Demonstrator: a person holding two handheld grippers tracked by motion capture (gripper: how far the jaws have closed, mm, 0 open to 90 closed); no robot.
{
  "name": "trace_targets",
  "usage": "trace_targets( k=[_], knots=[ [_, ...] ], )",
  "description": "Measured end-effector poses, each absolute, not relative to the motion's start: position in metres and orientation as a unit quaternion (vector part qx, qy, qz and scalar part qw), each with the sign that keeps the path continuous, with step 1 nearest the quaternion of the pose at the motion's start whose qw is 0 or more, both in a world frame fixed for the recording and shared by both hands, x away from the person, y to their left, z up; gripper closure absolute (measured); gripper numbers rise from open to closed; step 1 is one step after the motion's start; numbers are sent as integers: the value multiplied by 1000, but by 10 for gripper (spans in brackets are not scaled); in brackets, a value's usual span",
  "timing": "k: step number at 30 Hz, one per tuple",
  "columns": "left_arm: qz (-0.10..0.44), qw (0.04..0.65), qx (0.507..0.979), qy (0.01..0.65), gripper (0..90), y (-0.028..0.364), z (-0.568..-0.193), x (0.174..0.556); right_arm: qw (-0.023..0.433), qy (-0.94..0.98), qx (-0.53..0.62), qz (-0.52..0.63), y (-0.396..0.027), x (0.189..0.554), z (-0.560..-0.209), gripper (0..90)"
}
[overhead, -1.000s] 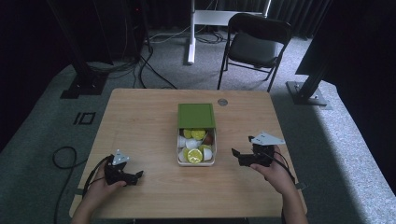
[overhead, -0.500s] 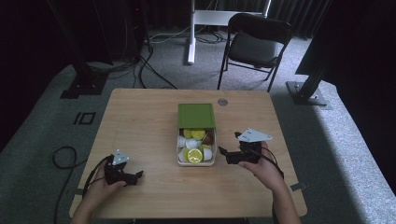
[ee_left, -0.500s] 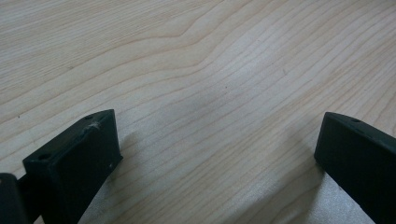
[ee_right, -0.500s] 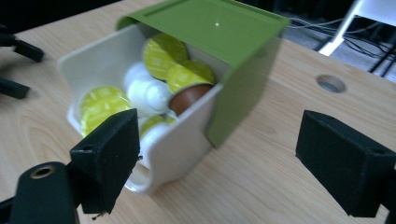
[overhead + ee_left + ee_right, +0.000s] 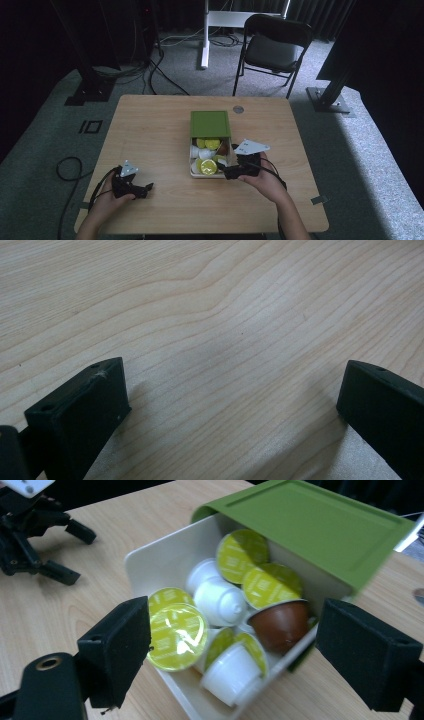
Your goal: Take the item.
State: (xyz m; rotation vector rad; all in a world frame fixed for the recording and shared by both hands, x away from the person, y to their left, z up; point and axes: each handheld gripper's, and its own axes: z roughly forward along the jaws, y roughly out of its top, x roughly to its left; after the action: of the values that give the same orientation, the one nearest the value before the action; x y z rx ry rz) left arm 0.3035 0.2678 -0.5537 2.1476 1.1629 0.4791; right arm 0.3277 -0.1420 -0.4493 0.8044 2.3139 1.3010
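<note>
No capsule has left the white box (image 5: 150, 562) yet, as far as the pictures show: it sits mid-counter (image 5: 150, 125) with its green lid (image 5: 210, 124) slid half back, and the yellow-lidded coffee capsule (image 5: 177, 636), the brown capsule (image 5: 280, 622) and the white ones all lie inside. The right hand-held gripper (image 5: 235, 171) is at the box's near corner, jaws spread wide and empty over the capsules, so picking seems about to begin. The left hand-held gripper (image 5: 131, 187) rests low on bare wood well apart, also released.
</note>
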Motion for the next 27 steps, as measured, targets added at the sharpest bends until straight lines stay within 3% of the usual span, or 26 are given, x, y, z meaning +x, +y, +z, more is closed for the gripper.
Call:
trace_targets(
  k=[16,27],
  knots=[
    [182,320,818,442,10,268,-554,303,161,841,255,448,-104,325,-468,175],
    [182,320,818,442,10,268,-554,303,174,852,259,420,-84,325,-489,188]
  ],
)
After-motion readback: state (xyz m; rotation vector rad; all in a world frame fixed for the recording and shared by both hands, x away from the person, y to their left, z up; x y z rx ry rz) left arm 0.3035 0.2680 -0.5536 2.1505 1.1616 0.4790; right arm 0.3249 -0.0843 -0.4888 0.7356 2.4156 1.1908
